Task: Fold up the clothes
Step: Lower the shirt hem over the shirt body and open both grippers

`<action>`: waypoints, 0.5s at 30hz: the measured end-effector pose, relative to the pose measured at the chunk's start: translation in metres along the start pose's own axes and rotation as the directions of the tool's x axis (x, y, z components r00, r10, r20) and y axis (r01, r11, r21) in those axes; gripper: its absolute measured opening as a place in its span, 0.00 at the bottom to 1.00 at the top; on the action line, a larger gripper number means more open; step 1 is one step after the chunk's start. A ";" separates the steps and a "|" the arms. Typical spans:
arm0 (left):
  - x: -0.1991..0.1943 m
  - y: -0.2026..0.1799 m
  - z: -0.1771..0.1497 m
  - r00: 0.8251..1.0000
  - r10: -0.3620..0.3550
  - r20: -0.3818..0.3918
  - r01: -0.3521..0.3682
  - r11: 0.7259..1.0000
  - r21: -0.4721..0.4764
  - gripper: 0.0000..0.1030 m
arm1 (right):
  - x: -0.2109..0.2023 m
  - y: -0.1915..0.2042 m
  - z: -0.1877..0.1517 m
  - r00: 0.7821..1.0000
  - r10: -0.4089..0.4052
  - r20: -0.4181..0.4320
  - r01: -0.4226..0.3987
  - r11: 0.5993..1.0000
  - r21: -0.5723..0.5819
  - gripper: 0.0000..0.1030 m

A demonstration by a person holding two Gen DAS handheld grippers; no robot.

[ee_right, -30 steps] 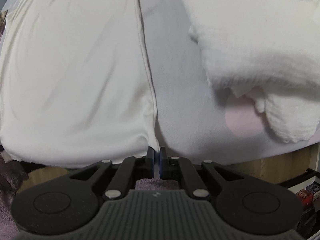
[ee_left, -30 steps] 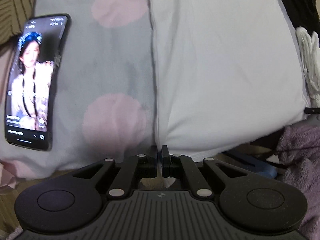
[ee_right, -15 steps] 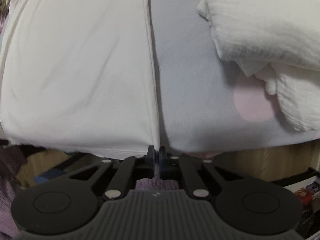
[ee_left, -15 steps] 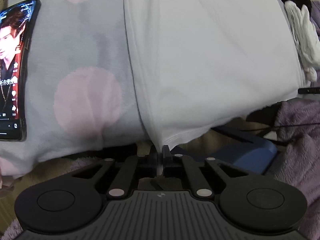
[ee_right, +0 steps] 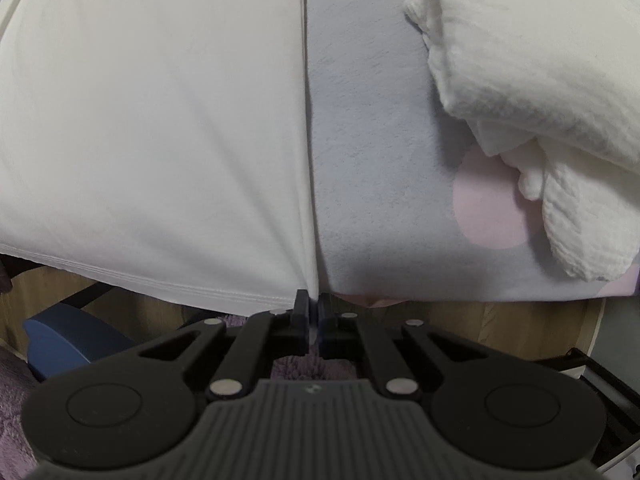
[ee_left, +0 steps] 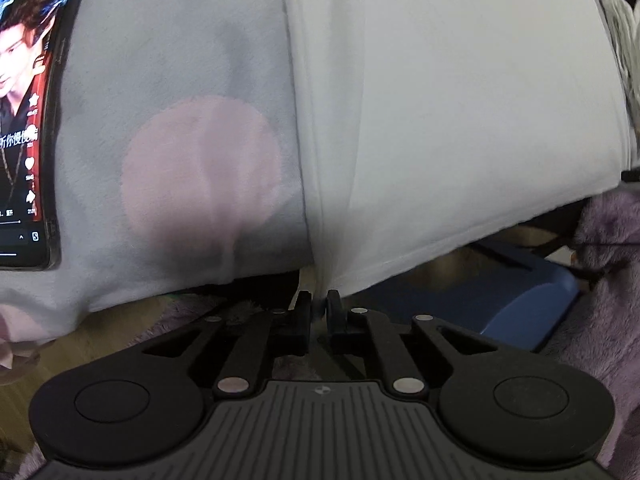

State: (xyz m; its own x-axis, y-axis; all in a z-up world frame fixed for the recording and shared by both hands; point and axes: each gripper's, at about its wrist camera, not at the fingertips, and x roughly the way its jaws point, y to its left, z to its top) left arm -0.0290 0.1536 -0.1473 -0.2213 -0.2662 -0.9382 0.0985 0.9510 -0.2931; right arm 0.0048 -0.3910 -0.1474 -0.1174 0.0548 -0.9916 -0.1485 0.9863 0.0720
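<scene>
Covering most of both views, a grey blanket [ee_left: 168, 80] with pink dots spreads over the surface, and the white shirt [ee_left: 460, 112] lies flat on it, its near hem hanging over the blanket's front edge. In the left wrist view the shirt runs up and to the right from the left gripper [ee_left: 319, 306], whose jaws are pinched onto the shirt's near left corner; they have just been easing apart a little, with the cloth between them. In the right wrist view the shirt [ee_right: 152, 120] spreads up and to the left from the right gripper [ee_right: 311, 307], whose jaws are clamped on the near right corner, where the stitched hem meets the side edge; these too have just opened slightly, with the cloth between them. A crinkled white cloth [ee_right: 540, 80] is heaped on the blanket to the right, apart from the shirt. A phone [ee_left: 28, 120] lies on the blanket at the left, well clear of the shirt, its screen lit with a video and a line of Chinese characters too small and cropped to read surely. A blue object [ee_left: 520, 304] shows below the hem.
</scene>
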 end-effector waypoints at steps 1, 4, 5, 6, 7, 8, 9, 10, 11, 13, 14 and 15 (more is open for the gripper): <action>0.000 -0.003 -0.001 1.000 -0.005 -0.010 0.006 1.000 0.015 0.09 | 0.001 0.000 -0.001 1.000 -0.015 -0.019 0.015 1.000 0.002 0.10; -0.010 -0.015 -0.003 1.000 -0.002 0.015 0.001 0.998 0.061 0.31 | -0.007 -0.002 -0.005 0.999 -0.035 -0.002 0.035 0.999 0.005 0.29; -0.016 -0.018 -0.003 0.999 -0.003 0.034 0.000 0.997 0.074 0.35 | -0.012 -0.002 -0.006 0.999 -0.034 0.018 0.034 0.999 0.004 0.29; -0.024 -0.021 -0.002 0.998 -0.008 0.057 0.004 0.997 0.080 0.39 | -0.018 -0.002 -0.007 0.999 -0.031 0.036 0.031 1.000 0.003 0.29; -0.034 -0.022 -0.001 0.997 -0.015 0.079 0.009 0.997 0.079 0.39 | -0.025 -0.003 -0.008 0.998 -0.029 0.052 0.029 1.000 0.000 0.31; -0.041 -0.023 0.001 0.995 -0.021 0.093 0.014 0.997 0.078 0.39 | -0.032 -0.003 -0.009 0.997 -0.027 0.067 0.027 1.000 -0.004 0.32; -0.051 -0.022 0.004 0.993 -0.026 0.116 0.017 0.997 0.079 0.39 | -0.039 -0.003 -0.010 0.996 -0.025 0.086 0.026 1.000 -0.006 0.34; -0.061 -0.022 0.007 0.989 -0.025 0.144 0.014 0.997 0.076 0.40 | -0.047 -0.004 -0.010 0.994 -0.023 0.106 0.024 1.000 -0.006 0.35; -0.070 -0.020 0.011 0.985 -0.021 0.173 0.009 0.998 0.070 0.40 | -0.055 -0.005 -0.009 0.992 -0.018 0.127 0.019 1.000 -0.007 0.35; -0.091 -0.012 0.023 0.969 -0.002 0.245 -0.005 1.000 0.028 0.41 | -0.071 -0.007 -0.004 0.983 -0.003 0.184 0.004 1.000 -0.001 0.36; -0.101 -0.008 0.029 0.960 0.010 0.281 -0.010 1.000 0.000 0.41 | -0.079 -0.008 -0.001 0.977 0.005 0.212 -0.005 1.000 0.000 0.36; -0.110 -0.004 0.036 0.949 0.018 0.315 -0.009 1.000 -0.028 0.41 | -0.086 -0.007 0.004 0.970 0.012 0.241 -0.013 1.000 0.003 0.36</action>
State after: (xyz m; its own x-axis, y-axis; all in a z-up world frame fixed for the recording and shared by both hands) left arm 0.0301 0.1737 -0.0493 0.0975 -0.2854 -0.9534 0.0732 0.9575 -0.2791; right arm 0.0195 -0.4022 -0.0632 0.1210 0.1022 -0.9874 -0.1441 0.9860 0.0844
